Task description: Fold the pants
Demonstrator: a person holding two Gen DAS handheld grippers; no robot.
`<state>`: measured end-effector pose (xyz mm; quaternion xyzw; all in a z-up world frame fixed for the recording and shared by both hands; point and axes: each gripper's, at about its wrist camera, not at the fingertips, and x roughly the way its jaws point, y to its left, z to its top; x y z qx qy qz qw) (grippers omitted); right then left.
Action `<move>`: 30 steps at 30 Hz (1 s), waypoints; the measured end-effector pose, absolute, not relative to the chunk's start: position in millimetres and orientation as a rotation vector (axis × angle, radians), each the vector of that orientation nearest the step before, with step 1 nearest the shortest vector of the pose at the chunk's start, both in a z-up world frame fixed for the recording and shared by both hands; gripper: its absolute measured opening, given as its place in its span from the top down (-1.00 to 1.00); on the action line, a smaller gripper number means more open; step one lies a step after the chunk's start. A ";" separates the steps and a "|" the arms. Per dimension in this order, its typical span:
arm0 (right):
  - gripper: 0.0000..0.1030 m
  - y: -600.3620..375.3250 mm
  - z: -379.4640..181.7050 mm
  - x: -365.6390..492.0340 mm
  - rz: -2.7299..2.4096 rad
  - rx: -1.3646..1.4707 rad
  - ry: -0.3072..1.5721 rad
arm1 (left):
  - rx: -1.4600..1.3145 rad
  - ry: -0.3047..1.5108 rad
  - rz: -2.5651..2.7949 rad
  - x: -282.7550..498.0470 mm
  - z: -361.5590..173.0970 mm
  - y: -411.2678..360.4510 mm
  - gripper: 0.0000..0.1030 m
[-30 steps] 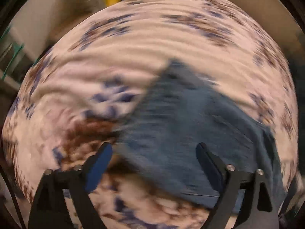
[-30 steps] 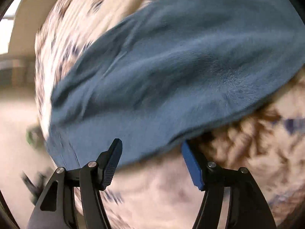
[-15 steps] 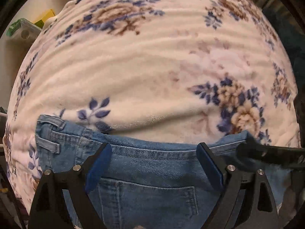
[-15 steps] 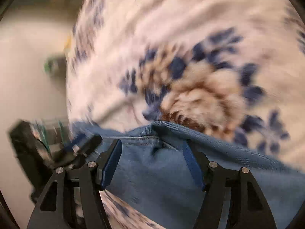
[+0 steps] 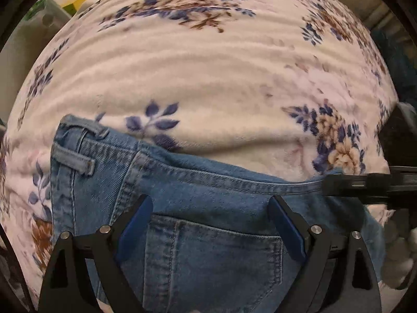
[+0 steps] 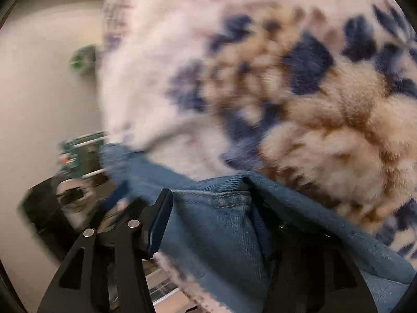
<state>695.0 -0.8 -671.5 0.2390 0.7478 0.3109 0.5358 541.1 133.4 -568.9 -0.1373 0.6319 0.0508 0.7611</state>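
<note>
Lying on the floral blanket, the blue jeans show a back pocket and belt loops. The left gripper hangs wide open over the pocket, gripping nothing. The right gripper has just been closing, denim bunched between its jaws; a firm pinch cannot be confirmed.

No readable text, label, brand or number shows in either view
</note>
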 end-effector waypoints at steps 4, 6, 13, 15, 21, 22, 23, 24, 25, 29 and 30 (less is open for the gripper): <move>0.20 -37.7 -651.5 682.2 0.880 0.757 1.732 | -0.347 1.371 0.121 528.8 -571.2 143.2 -0.77; 0.20 -33.4 -652.0 676.1 0.887 0.657 1.760 | -0.359 1.385 0.137 524.1 -575.6 145.8 -0.76; 0.01 14.9 -686.6 678.3 0.775 0.443 1.834 | -0.288 1.392 0.147 510.5 -579.0 138.9 -0.76; 0.01 18.1 -683.2 677.4 0.788 0.441 1.818 | -0.271 1.390 0.148 508.5 -581.6 137.7 -0.76; 0.15 -7.9 -662.8 671.4 0.948 0.708 1.739 | -0.253 1.378 0.154 504.8 -588.2 135.6 -0.76; 0.15 -1.5 -669.8 670.7 0.917 0.656 1.756 | -0.246 1.377 0.157 503.7 -589.0 134.9 -0.76; 0.10 2.7 -676.1 672.1 0.871 0.619 1.761 | -0.236 1.378 0.160 503.7 -589.5 133.4 -0.76; 0.07 12.0 -685.6 673.3 0.818 0.585 1.785 | -0.224 1.380 0.163 504.3 -590.0 131.3 -0.76; 0.04 23.4 -698.1 673.0 0.771 0.533 1.826 | -0.213 1.384 0.165 505.4 -591.0 129.3 -0.76; 0.82 20.4 -680.4 671.8 0.688 0.457 1.813 | -0.192 1.399 0.154 504.9 -598.1 130.7 -0.76; 0.82 10.1 -672.7 673.1 0.681 0.514 1.801 | -0.184 1.397 0.145 504.9 -599.4 129.6 -0.79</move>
